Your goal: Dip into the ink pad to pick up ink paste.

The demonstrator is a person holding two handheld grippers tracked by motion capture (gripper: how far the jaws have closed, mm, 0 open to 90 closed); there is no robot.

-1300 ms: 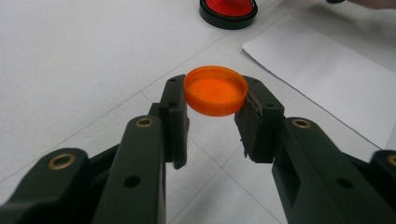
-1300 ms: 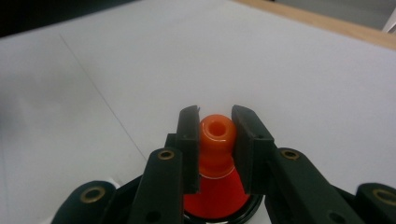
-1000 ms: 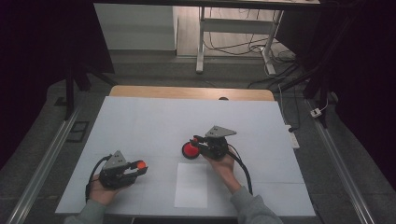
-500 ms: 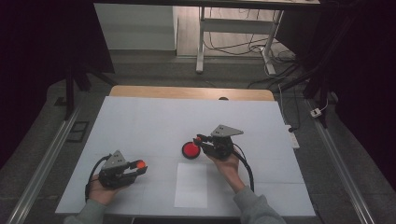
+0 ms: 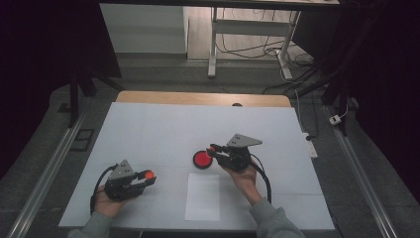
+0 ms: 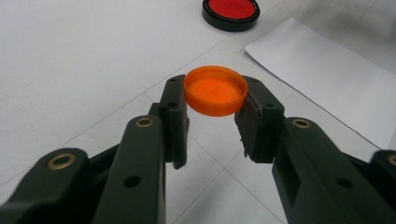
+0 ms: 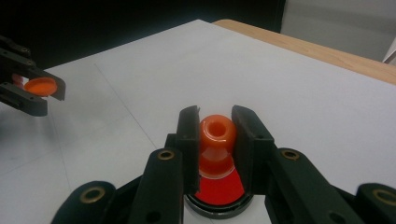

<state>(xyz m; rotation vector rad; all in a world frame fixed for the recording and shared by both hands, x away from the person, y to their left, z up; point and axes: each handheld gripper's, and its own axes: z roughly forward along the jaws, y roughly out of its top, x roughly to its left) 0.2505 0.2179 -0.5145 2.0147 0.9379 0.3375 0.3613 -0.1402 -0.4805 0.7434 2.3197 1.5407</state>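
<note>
An orange cap (image 6: 215,90) is clamped between the jaws of the left gripper (image 5: 142,179), which are closed against its rim on both sides. The cap is held level, open side up, clear of the white table (image 5: 148,129). In the high view, this gripper is located at about 8 o'clock on the table, in the person's left hand (image 5: 110,202).

A small orange bottle (image 7: 216,140) is gripped between the jaws of the right gripper (image 5: 214,150), which are narrowed onto its neck. The open mouth of the bottle is turned toward the camera in the right gripper view. The bottle is positioned directly over a round black dish with a red centre (image 5: 202,159); whether it touches the dish cannot be determined.

In the high view, the dish lies just 6 o'clock of the table centre, with the right gripper at its 3 o'clock side. A white sheet of paper (image 5: 203,196) lies flat at 6 o'clock from the dish, between the two forearms. The grippers are well apart.
</note>
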